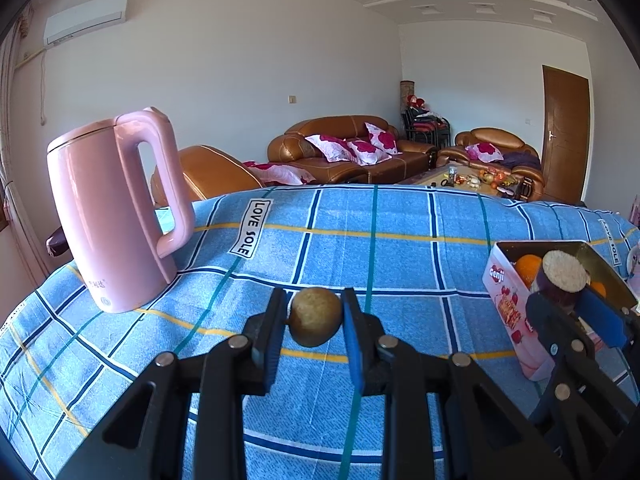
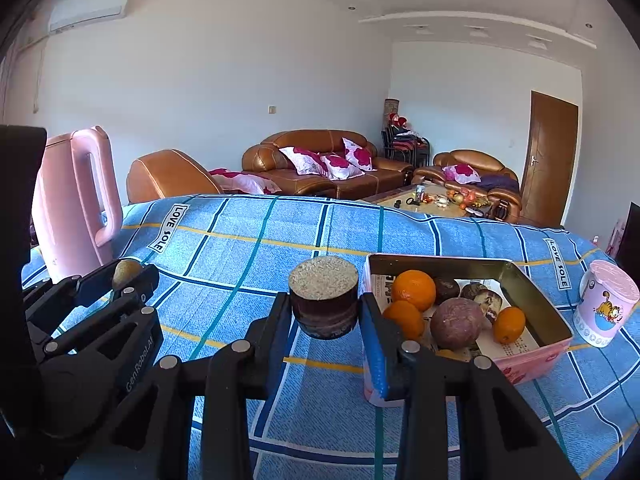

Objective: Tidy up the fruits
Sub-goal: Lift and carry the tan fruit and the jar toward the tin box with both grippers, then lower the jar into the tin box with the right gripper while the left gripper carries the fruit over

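The right hand-held gripper clamps a dark cylindrical fruit chunk; pink rectangular tin with oranges at three o'clock.

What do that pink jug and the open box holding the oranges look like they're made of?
Pink jug: looks like smooth plastic with a soft satin sheen, though the pictures cannot settle it. Open box: probably thin tin; its inner walls are shiny gold metal and its outside is printed pink.

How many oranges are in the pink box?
3 oranges show in the pink box: one at the back left, one at the front left, one on the right. More may hide underneath.
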Tool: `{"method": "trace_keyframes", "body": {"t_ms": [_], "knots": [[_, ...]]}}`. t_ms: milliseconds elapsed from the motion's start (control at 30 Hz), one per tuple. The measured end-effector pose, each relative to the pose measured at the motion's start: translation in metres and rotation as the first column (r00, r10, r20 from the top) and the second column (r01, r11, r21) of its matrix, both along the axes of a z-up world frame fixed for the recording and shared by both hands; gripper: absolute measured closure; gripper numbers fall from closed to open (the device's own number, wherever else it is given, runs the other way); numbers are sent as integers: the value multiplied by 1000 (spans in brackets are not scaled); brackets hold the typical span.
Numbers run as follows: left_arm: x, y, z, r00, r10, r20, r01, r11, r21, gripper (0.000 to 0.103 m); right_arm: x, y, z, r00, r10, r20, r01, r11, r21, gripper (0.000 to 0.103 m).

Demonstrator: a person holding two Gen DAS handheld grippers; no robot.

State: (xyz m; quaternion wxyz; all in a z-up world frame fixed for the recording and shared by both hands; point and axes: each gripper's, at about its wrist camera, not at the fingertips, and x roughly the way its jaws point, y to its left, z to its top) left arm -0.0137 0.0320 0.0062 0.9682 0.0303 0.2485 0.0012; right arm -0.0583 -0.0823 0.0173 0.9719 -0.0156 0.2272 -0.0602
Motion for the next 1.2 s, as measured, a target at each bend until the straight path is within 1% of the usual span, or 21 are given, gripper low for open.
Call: {"method": "trace_keyframes", "body": {"t_ms": [367,700,800,867,900,933,1000,1033,1067,1133,1200], "knots": [[-10,-17,2,1000,-22,15,22,1000,12,74,-11,-19,2,1000,-17,10,17,1000,2,66],[-17,-40,3,997,-69,17,69,997,25,74,-20,-43,3,999,-41,16,41,999,-9,66],[-17,-41,4,996,-93,13,92,996,11,74,-22,-49,3,999,-51,14,51,999,-3,66],[-16,-36,4,991,-135,-2,134,990,-34,74,-23,-52,3,998,-54,14,54,999,-2,66],[-14,-30,4,987,-161,-23,159,985,-66,74,-24,-52,3,998,-56,15,56,998,-4,66],[-12,-22,3,980,-193,-43,187,976,-108,71,-25,-53,4,998,-56,17,57,998,-7,66],[-5,-2,3,965,-247,-91,226,955,-192,59,-27,-54,4,998,-57,21,57,998,-13,66],[-2,8,2,961,-253,-110,226,951,-212,50,-29,-55,4,998,-58,23,58,998,-13,66],[0,17,2,959,-255,-124,225,950,-214,45,-29,-57,4,998,-58,24,59,998,-10,66],[3,29,-1,955,-258,-146,231,956,-181,45,-29,-60,4,998,-59,19,59,998,1,66],[6,33,-7,952,-253,-170,234,964,-125,45,-27,-61,3,998,-57,6,57,998,7,66]]}}
